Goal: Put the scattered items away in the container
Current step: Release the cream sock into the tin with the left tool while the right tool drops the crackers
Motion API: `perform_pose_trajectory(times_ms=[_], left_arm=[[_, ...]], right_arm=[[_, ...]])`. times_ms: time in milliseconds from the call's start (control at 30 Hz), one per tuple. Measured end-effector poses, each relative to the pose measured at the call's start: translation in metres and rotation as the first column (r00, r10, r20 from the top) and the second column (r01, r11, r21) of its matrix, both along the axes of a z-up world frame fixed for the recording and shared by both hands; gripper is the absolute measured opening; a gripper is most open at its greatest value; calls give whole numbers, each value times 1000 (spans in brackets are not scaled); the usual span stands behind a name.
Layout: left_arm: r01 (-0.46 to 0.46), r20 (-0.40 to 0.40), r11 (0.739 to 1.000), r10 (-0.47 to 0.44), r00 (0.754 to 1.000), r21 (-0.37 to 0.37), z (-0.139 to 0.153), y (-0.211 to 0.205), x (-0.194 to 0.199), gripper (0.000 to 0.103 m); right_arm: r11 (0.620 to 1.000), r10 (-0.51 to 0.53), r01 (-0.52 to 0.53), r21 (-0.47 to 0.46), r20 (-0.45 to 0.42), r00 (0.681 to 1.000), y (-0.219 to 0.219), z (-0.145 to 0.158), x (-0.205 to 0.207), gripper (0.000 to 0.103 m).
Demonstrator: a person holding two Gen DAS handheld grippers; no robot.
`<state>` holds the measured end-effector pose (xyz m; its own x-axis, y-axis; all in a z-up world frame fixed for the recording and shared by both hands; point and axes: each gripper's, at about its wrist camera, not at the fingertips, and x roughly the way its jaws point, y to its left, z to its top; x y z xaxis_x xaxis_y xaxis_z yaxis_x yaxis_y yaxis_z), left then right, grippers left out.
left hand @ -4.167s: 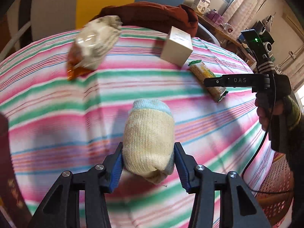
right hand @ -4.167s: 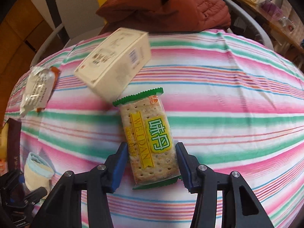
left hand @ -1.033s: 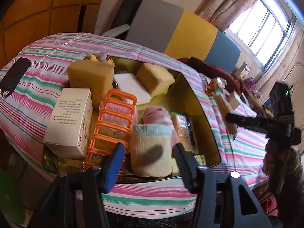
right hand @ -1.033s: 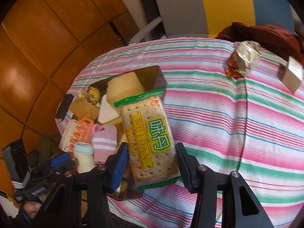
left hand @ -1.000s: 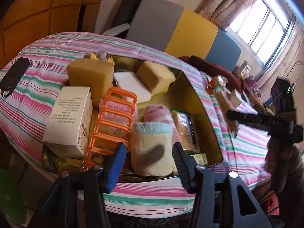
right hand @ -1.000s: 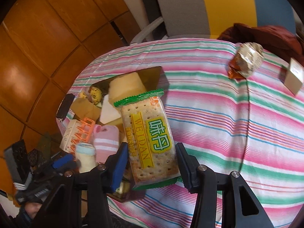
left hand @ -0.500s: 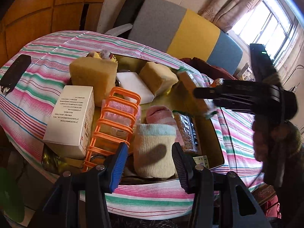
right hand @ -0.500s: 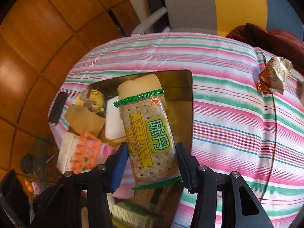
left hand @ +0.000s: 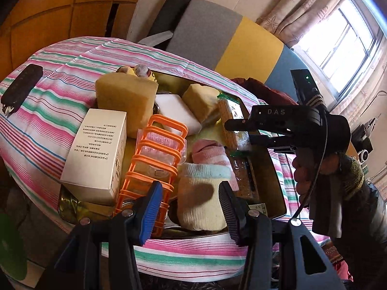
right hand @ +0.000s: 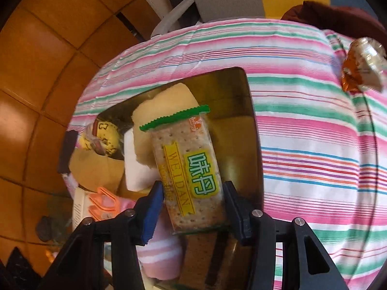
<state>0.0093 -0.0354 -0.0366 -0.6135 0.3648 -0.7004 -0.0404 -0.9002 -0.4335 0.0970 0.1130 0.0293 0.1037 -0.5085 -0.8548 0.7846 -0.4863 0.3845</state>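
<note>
A cracker packet (right hand: pixel 191 176) is gripped by the right gripper (right hand: pixel 192 207) over the tray (right hand: pixel 251 125) (the left gripper (left hand: pixel 189 207) is spread wide around a sock (left hand: pixel 200 200)).

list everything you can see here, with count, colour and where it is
tray: 1, gold, on striped cloth
sponges: 2, yellow, tray's far end
white block: 1, between sponges
white box: 1, tray's left side
clip-lid boxes: stack, orange lids, tray middle
cream sock: 1, tray's near end
pink sock: 1, behind cream sock
cracker pack: 1, green-yellow label, above tray
snack wrapper: 1, silver-orange, on cloth beyond tray
remote: 1, black, cloth's left edge
left claw: open, flanking cream sock
right claw: shut on cracker pack
</note>
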Motion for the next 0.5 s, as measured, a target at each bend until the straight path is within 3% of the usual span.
perform_pose_trajectory(times_ms=[133, 233, 333, 400, 467, 500], left_arm=[[4, 0, 1000, -4, 1000, -6, 0, 0, -1, 49], [6, -1, 1000, -6, 1000, -9, 0, 0, -2, 49], [10, -6, 1000, -10, 1000, -11, 1, 0, -1, 49], [12, -4, 1000, -12, 1000, -10, 1, 1, -1, 49], [12, 0, 1000, -12, 1000, -9, 0, 1, -2, 49], [12, 0, 1000, -12, 1000, -9, 0, 1, -2, 49]], right_arm=[[1000, 6, -7, -8, -88, 996, 3, 9, 8, 53], [999, -11, 4, -49, -141, 990, 11, 20, 10, 70], [994, -19, 0, -106, -174, 984, 15, 32, 9, 71], [989, 40, -62, -132, -160, 986, 11, 37, 13, 65], [982, 115, -129, -140, -99, 988, 6, 34, 19, 45], [979, 149, -158, -132, -74, 986, 4, 31, 22, 40]])
